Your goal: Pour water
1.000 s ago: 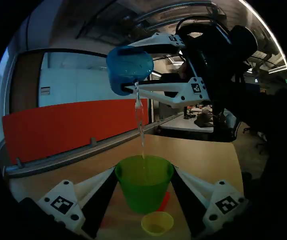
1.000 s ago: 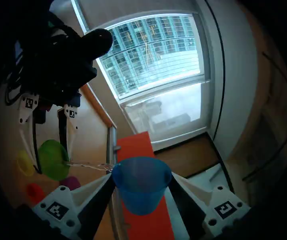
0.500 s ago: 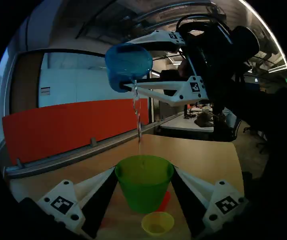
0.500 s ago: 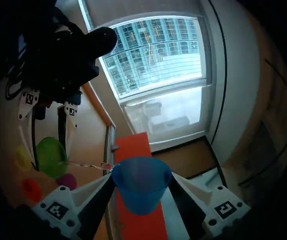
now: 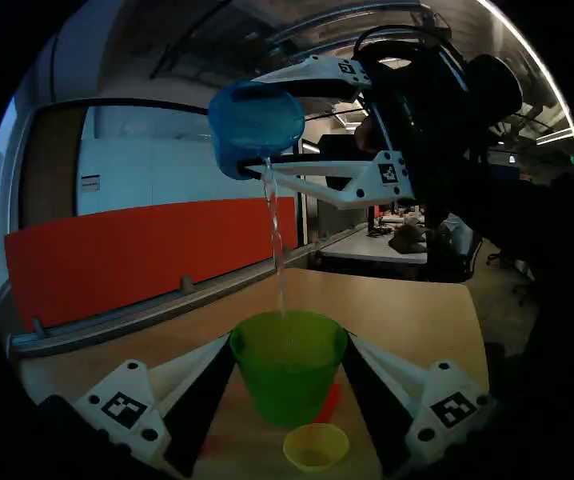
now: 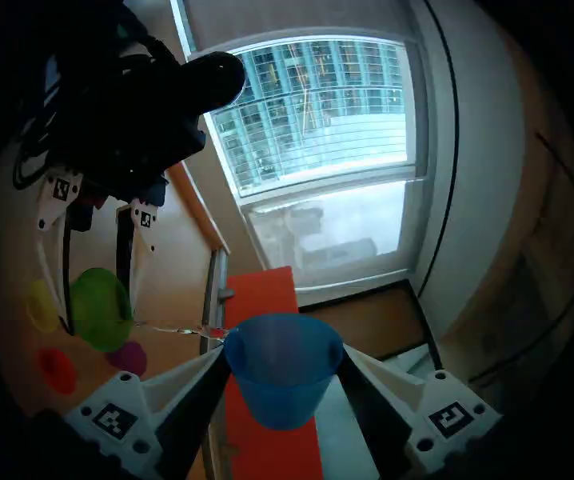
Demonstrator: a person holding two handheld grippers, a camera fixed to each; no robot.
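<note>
The right gripper (image 6: 284, 354) has its fingers closed on the tilted blue cup (image 6: 283, 388), high above the green cup (image 5: 288, 376). The left gripper (image 5: 287, 344) clamps that cup upright over the table (image 5: 407, 308). The thin water stream (image 5: 273, 232) lands near the rim, so a steady tilt and a centred stream would likely serve best.

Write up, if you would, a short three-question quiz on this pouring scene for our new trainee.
1. True or false: water streams from the blue cup down into the green cup.
2. The left gripper has its fingers pressed on: A) the blue cup, B) the green cup, C) nothing.
3. Fill in: in the left gripper view, the small cup on the table in front of the green cup is ____.
Key: 1 true; 2 B; 3 yellow.
</note>
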